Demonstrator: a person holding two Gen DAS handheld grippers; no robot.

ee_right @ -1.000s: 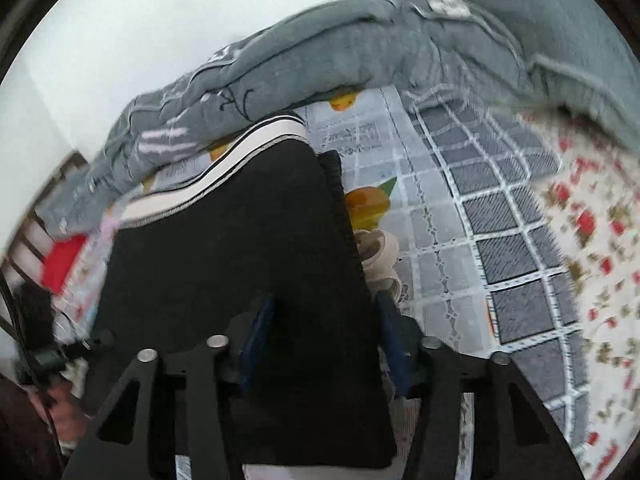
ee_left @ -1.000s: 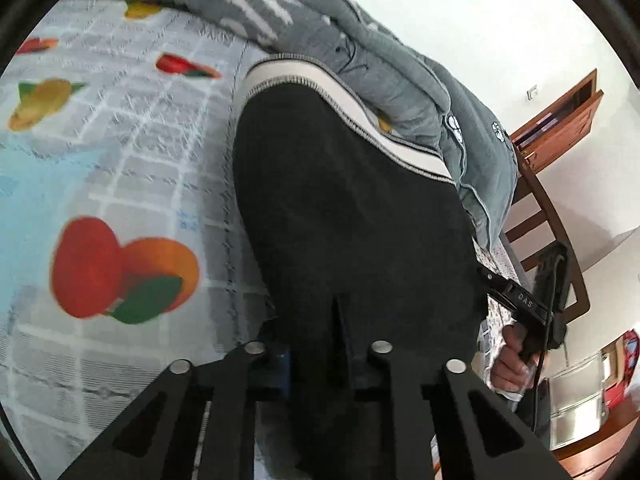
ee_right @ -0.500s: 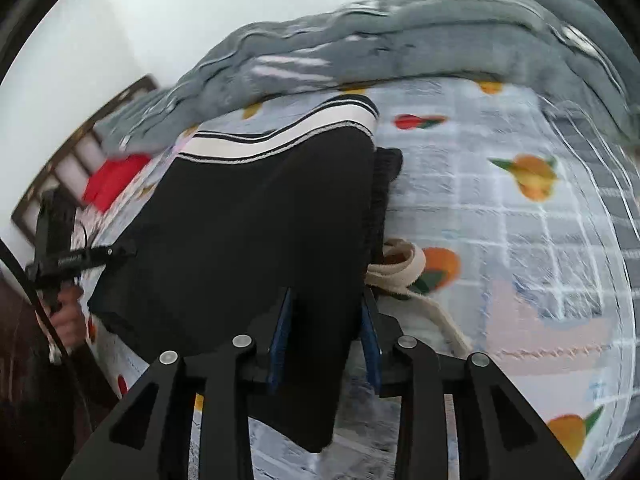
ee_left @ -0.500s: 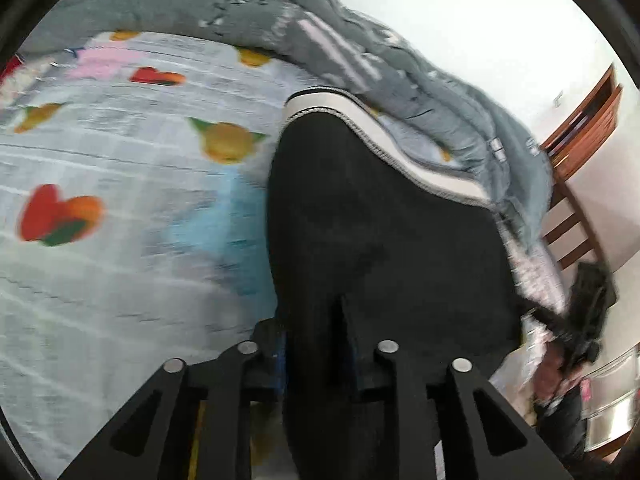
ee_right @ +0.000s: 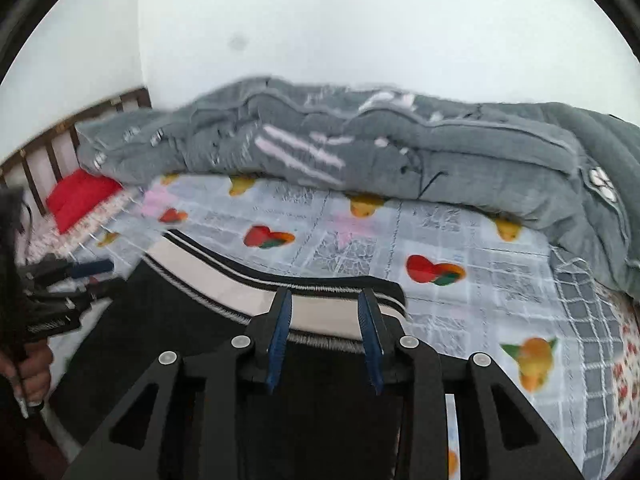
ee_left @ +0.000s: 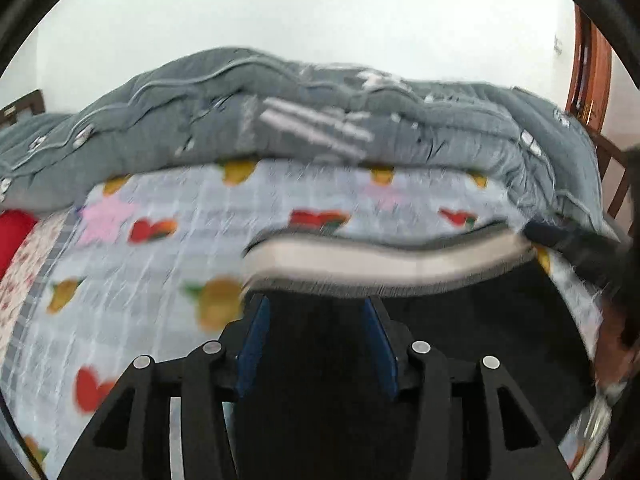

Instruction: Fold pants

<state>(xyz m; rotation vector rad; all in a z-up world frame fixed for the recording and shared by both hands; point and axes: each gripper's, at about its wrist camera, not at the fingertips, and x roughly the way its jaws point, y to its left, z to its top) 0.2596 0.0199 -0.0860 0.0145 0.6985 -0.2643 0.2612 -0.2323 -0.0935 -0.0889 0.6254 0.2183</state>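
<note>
Black pants [ee_left: 460, 340] lie on the bed, and their white striped waistband [ee_left: 380, 264] runs across just beyond my left gripper [ee_left: 317, 320]. Its jaws are opening; black cloth lies between the blue pads, which do not press on it. In the right wrist view the waistband [ee_right: 224, 280] curves from the left to my right gripper [ee_right: 325, 316]. That gripper holds a thick fold of the black pants [ee_right: 160, 320] between its pads. The left gripper [ee_right: 86, 270] shows at the far left, with a person's hand [ee_right: 32, 368] on its handle. The right gripper [ee_left: 576, 246] appears blurred at the right of the left view.
A rumpled grey quilt [ee_right: 440, 148] is heaped along the far side of the bed. The fruit-printed sheet [ee_left: 160, 264] spreads to the left and beyond the pants. A red pillow [ee_right: 78, 196] lies by the wooden headboard [ee_right: 48, 152]. Brown wooden furniture [ee_left: 592, 64] stands at the right.
Both grippers have swung forward over the pants until the waistband lies just past their tips. The left jaws, shut on black cloth before, now stand apart. Both views have rolled level.
</note>
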